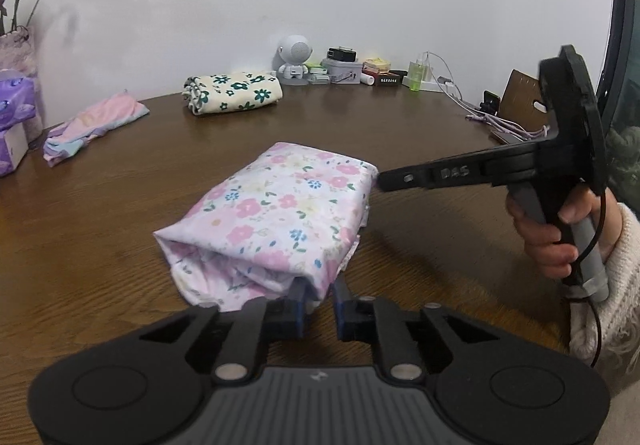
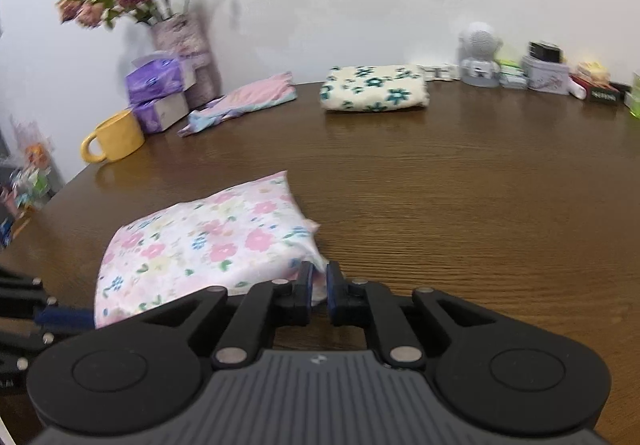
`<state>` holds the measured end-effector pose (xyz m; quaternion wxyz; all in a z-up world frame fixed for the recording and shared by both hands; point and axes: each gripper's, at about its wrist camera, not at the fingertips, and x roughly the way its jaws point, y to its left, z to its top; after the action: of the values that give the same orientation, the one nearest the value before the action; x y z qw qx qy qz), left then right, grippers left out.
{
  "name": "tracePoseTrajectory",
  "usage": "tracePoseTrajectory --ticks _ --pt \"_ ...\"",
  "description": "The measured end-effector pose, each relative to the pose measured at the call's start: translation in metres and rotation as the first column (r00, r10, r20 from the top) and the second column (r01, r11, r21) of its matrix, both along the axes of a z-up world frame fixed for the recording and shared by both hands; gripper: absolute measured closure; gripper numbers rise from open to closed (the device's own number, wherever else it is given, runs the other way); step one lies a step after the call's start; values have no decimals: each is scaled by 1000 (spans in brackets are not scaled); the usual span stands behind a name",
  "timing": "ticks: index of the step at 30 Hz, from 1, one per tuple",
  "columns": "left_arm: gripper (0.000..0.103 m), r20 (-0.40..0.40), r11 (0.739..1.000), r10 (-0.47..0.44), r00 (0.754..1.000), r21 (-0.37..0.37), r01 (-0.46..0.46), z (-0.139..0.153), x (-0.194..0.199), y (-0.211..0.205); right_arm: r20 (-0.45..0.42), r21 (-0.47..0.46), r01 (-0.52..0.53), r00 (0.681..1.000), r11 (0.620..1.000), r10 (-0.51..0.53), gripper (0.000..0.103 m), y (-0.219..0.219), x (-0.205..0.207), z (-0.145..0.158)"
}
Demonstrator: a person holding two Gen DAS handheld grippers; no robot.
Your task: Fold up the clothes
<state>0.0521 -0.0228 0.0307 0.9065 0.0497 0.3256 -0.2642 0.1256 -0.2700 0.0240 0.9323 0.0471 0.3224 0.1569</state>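
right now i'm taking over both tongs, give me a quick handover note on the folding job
Left tongs: at the near corner of the pink floral bundle, jaws narrowly apart with a bit of cloth between them; a firm grip is not clear.
Right tongs: nearly closed on the bundle's right corner.
Table: pink floral bundle folded, in the middle, near you. Green-flowered cloth folded at the back. Pink and blue garment lies crumpled at the back left, beside the tissue packs.
Done: two pieces folded.
Left: probably set the floral bundle aside, then fold the crumpled garment.
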Motion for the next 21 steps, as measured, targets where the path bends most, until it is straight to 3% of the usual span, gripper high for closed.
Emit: tracePoseTrajectory --ticks 2,8,10,14,21 --pt "73 17 1000 19 1000 10 -19 3 -3 17 12 2 32 999 999 -32 93 -5 -10 2" --pt "71 41 986 106 994 122 -110 5 23 54 33 10 -9 999 1000 8 79 25 -58 10" --pt "71 61 982 84 995 166 -93 3 36 57 30 11 -41 999 999 41 72 46 -71 13" --pt "71 97 969 19 995 242 -42 -4 62 57 13 -14 -61 998 998 61 70 91 -82 16" --pt "71 121 960 -84 989 275 48 -14 84 53 -22 -65 33 999 997 -34 70 133 -78 11"
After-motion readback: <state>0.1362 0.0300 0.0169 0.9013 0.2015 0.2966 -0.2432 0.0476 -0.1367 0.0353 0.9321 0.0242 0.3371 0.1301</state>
